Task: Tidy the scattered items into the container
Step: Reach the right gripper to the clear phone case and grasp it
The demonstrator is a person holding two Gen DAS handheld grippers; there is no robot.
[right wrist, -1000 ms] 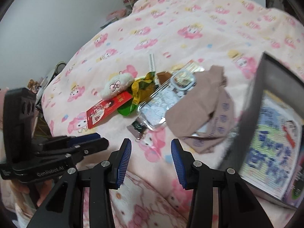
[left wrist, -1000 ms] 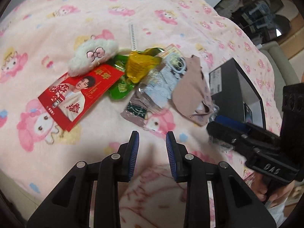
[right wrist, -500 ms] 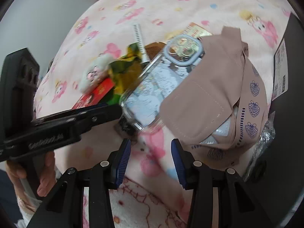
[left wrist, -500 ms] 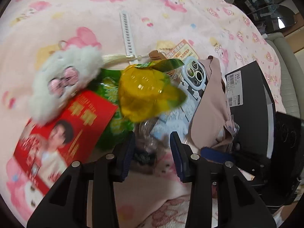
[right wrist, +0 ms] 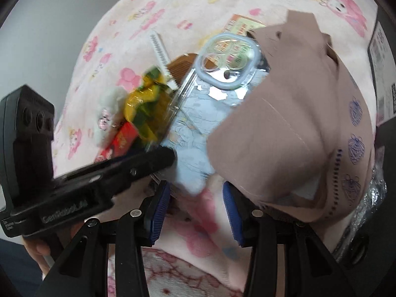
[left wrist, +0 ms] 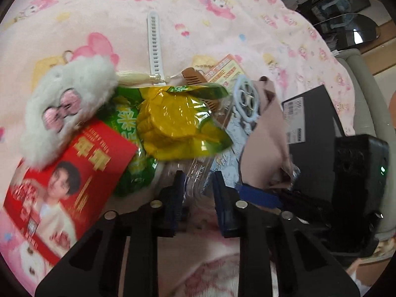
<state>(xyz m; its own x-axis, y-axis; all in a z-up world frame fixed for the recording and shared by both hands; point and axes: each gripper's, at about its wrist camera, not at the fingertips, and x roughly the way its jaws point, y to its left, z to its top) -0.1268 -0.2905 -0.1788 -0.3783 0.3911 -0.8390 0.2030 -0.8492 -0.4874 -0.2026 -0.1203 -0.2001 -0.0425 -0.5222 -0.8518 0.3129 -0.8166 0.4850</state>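
On a bed covered with a pink cartoon-print blanket (left wrist: 198, 19) lies a loose pile of small things. At the far left of the left wrist view sits a fluffy white plush charm with pink bows (left wrist: 66, 104), partly resting on a red printed card showing a person (left wrist: 64, 173). Just right of these are a crinkled green snack packet (left wrist: 131, 133) and, lying over it, a shiny yellow foil packet (left wrist: 178, 126). Behind them a white slotted plastic strip (left wrist: 154, 47) points away across the blanket, with a cream tassel (left wrist: 133, 76) and a small brown wooden comb (left wrist: 194, 74) at its near end, and an orange printed leaflet (left wrist: 222, 70) just right of the comb.

Next comes a clear plastic phone case with a pale blue camera ring (right wrist: 198, 104), half covered on its right by a folded beige cloth pouch with blue shell prints (right wrist: 297, 133). The left gripper (left wrist: 196, 185) has the near edge of the phone case between its blue fingers (left wrist: 177, 193), which stand narrow and are closing; whether the pads already press on it I cannot tell. The right gripper (right wrist: 196, 195) hovers over bare blanket just beside the pouch's near corner, its fingers (right wrist: 158, 208) fairly wide, opening, with nothing between them.

At the far right stands the black box container with a white label (left wrist: 311, 121), touching the pouch's edge.
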